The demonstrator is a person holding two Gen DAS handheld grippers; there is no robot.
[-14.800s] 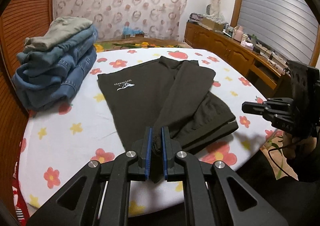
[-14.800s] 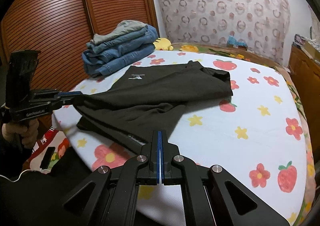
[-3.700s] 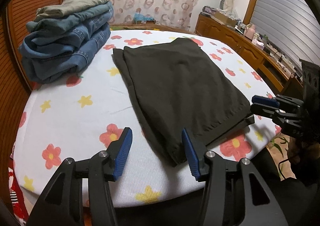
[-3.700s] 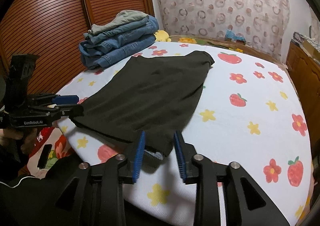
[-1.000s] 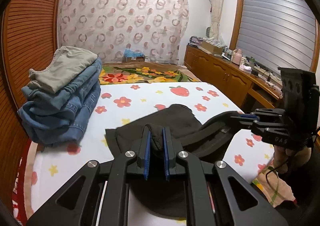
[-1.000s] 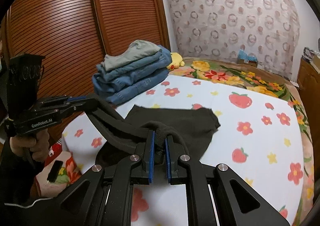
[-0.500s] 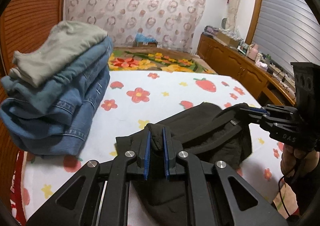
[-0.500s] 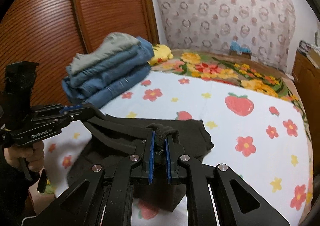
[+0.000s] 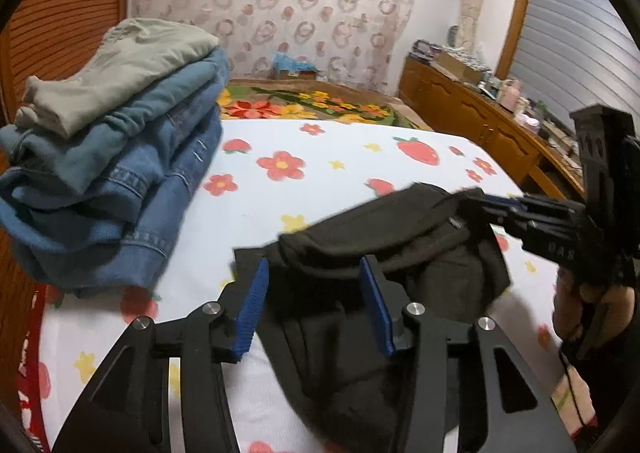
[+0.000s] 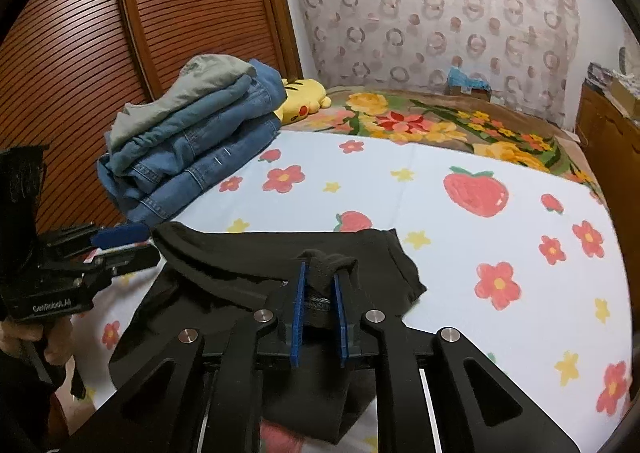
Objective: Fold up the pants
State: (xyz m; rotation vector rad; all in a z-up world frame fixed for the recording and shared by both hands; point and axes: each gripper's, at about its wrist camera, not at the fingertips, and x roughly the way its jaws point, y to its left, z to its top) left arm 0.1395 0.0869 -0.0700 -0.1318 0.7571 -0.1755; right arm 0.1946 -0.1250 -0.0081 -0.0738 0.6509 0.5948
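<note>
We see a dim, warm-lit bedroom through two fisheye lenses: walls bow toward black vignetted corners, motion blur smears the black pants [image 9: 404,253], and soft shadows pool beneath them.

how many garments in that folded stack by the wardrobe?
4 visible in the folded stack: grey-green garment on top, then three denim layers below, light blue, mid blue, bottom blue. Thinner pieces could be hidden between them.

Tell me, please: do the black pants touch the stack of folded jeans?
Apart. In the left wrist view, bare floral sheet lies between the black pants and the stack of folded jeans.
</note>
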